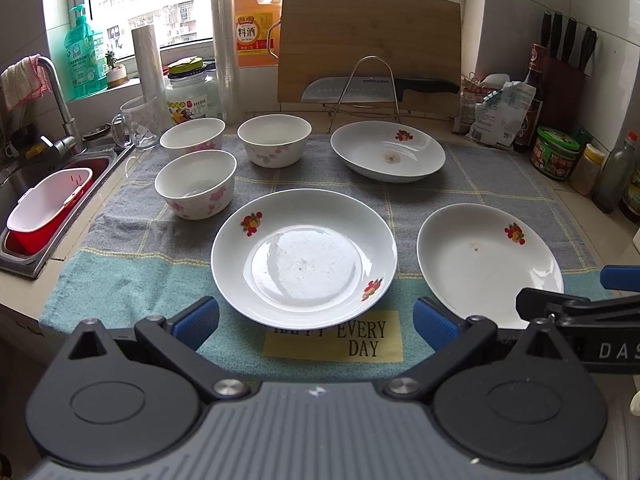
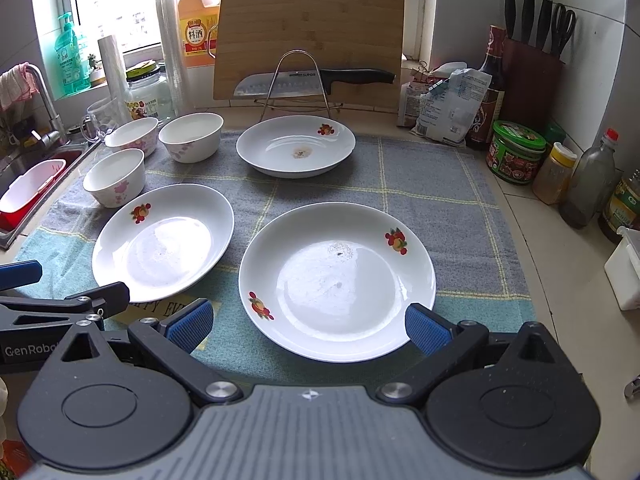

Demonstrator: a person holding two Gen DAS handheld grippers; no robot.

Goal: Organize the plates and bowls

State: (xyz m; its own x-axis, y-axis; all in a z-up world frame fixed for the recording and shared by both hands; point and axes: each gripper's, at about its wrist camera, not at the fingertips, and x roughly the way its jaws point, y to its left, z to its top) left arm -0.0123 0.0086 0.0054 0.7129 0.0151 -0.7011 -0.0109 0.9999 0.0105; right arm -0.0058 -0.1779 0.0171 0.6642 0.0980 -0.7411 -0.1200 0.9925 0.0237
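Three white plates with fruit prints lie on a grey-green towel (image 1: 132, 276): a near-left plate (image 1: 304, 258) (image 2: 162, 242), a near-right plate (image 1: 486, 264) (image 2: 336, 280) and a far plate (image 1: 387, 151) (image 2: 295, 146). Three white bowls with pink flowers stand at the left: (image 1: 195, 184), (image 1: 193, 137), (image 1: 274, 140); they also show in the right wrist view (image 2: 115, 176), (image 2: 132, 134), (image 2: 191, 136). My left gripper (image 1: 316, 322) is open, empty, just before the near-left plate. My right gripper (image 2: 306, 324) is open, empty, straddling the near rim of the near-right plate.
A sink (image 1: 44, 208) with a red and white basin lies left. A bamboo cutting board (image 1: 370, 44) and knife on a wire rack (image 1: 366, 88) stand behind. A glass mug (image 1: 138, 124), jar (image 1: 190, 94), bottles and jars (image 2: 516, 152) line the counter edges.
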